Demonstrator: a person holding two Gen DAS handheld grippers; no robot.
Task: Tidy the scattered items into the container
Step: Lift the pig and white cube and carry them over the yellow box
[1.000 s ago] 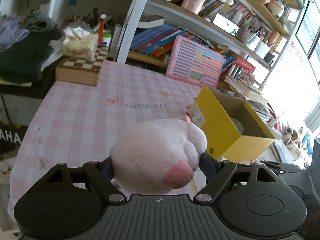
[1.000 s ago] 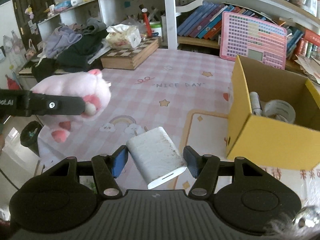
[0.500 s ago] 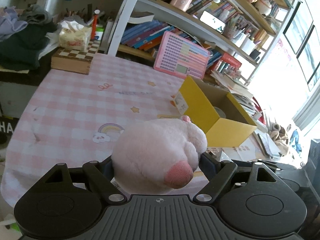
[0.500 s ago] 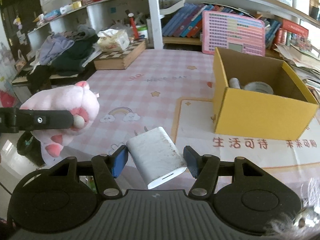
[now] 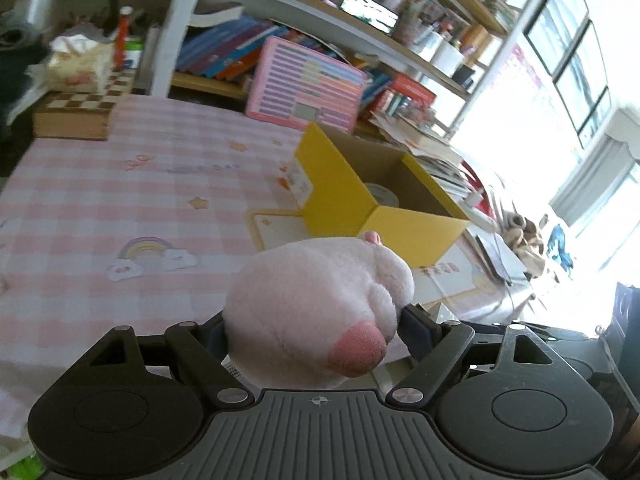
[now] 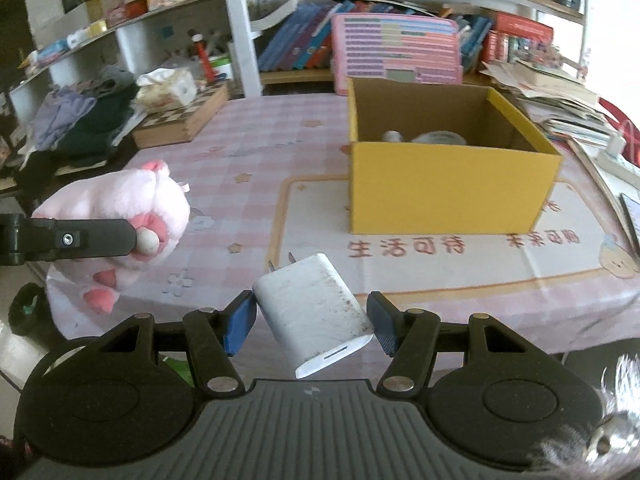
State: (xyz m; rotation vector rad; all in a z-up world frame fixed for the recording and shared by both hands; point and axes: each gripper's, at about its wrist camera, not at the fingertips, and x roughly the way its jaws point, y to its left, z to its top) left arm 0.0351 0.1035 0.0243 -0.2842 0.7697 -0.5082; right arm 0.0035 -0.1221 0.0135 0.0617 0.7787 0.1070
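A pink checked tablecloth [image 6: 256, 148] covers the table, and the open yellow box [image 6: 448, 188] stands on it with tape rolls inside. Off the table's near edge, the left gripper [image 5: 316, 320] squeezes a pink plush toy [image 5: 316, 300]. The right gripper [image 6: 312, 320] clamps a white charger [image 6: 312, 308] in the air.

A pale pink plush toy [image 5: 316, 300] with darker pink paws. A white wall charger [image 6: 314, 312], smudged brown. An open box [image 6: 448, 188], yellow outside and brown inside. A pink-and-white checked tablecloth [image 6: 256, 160] printed with stars and a rainbow. Blue-padded gripper fingers [image 6: 239, 322].
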